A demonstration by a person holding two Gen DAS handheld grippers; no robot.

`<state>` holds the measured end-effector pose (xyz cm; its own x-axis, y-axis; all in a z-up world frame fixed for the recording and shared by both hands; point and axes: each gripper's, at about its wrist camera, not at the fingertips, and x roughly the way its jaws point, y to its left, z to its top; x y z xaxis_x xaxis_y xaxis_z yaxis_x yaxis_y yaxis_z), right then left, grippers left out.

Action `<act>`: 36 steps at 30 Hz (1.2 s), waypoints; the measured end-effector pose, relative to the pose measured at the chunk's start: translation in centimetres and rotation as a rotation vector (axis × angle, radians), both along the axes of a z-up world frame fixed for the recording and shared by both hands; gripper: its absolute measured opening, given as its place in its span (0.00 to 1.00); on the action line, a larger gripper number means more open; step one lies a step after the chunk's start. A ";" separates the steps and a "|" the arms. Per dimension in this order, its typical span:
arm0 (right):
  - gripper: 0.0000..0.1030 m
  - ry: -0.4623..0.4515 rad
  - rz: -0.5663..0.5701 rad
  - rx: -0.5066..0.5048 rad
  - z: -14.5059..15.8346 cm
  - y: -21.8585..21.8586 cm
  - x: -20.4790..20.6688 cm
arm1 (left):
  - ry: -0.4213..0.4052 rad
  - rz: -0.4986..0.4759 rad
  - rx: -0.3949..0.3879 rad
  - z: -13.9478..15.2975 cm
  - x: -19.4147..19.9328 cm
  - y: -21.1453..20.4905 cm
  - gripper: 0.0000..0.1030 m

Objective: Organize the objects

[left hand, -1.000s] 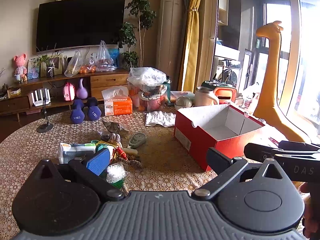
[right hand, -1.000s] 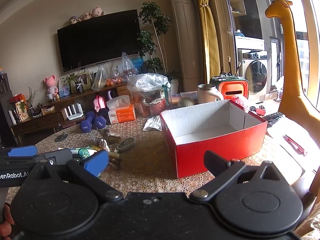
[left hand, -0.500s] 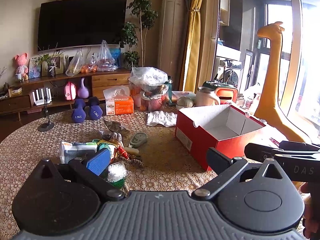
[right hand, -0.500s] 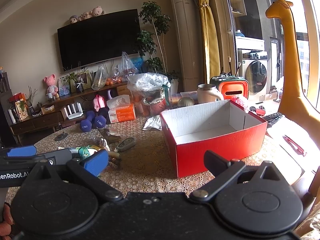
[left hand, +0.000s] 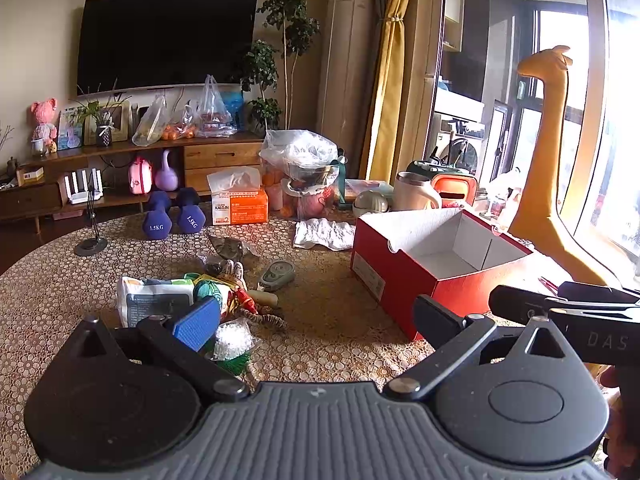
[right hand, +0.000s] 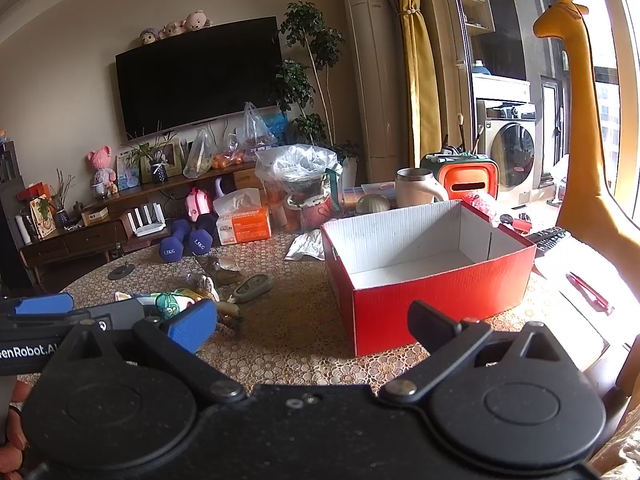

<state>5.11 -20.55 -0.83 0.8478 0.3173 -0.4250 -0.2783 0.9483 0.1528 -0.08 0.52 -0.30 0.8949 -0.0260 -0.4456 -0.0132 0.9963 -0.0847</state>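
A round table (left hand: 332, 320) under a lace-patterned cloth fills the near view of a living room, with a dark television (left hand: 166, 38) on the far wall at 11 o'clock above a low wooden cabinet (left hand: 120, 160).

One red box (right hand: 428, 268) stands open and empty on the table at 2 o'clock. Two purple dumbbells (left hand: 174, 218) sit side by side at the far edge at 11 o'clock, just left of one orange tissue box (left hand: 239, 210). One grey remote-like device (left hand: 276, 276) lies between the box and a heap of small packets (left hand: 184, 300) at 9 o'clock. A white crumpled cloth (left hand: 324, 234) lies near the box's far corner.

The left gripper (left hand: 316, 312) is spread wide and holds nothing; the right gripper (right hand: 312, 320) is likewise spread and empty. One tall yellow giraffe figure (right hand: 580, 120) rises at 3 o'clock by the window.
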 end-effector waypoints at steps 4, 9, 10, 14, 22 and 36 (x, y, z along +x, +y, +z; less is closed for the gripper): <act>0.99 0.002 0.002 -0.009 -0.1 0.4 0.2 | 0.004 0.005 0.000 -0.2 0.3 0.1 1.00; 0.96 0.007 0.017 -0.036 -0.5 1.1 1.0 | 0.016 0.018 0.005 -0.6 0.8 0.4 1.00; 0.96 0.009 0.025 -0.039 -0.6 1.2 1.2 | 0.017 0.020 0.003 -0.6 0.9 0.6 1.00; 0.97 0.012 0.105 -0.056 -0.7 2.2 2.0 | 0.024 0.031 -0.003 -0.9 1.6 1.4 1.00; 0.97 -0.003 0.280 -0.114 -0.4 5.7 4.5 | 0.019 0.085 0.065 -1.6 4.2 4.9 1.00; 0.90 0.075 0.413 -0.211 -4.3 10.4 10.7 | 0.115 0.230 0.198 -6.4 11.9 14.7 1.00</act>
<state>15.80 -10.13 -5.16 0.6331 0.5223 -0.5714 -0.6348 0.7726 0.0029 11.79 15.18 -6.71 0.8106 0.2683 -0.5205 -0.2384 0.9631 0.1252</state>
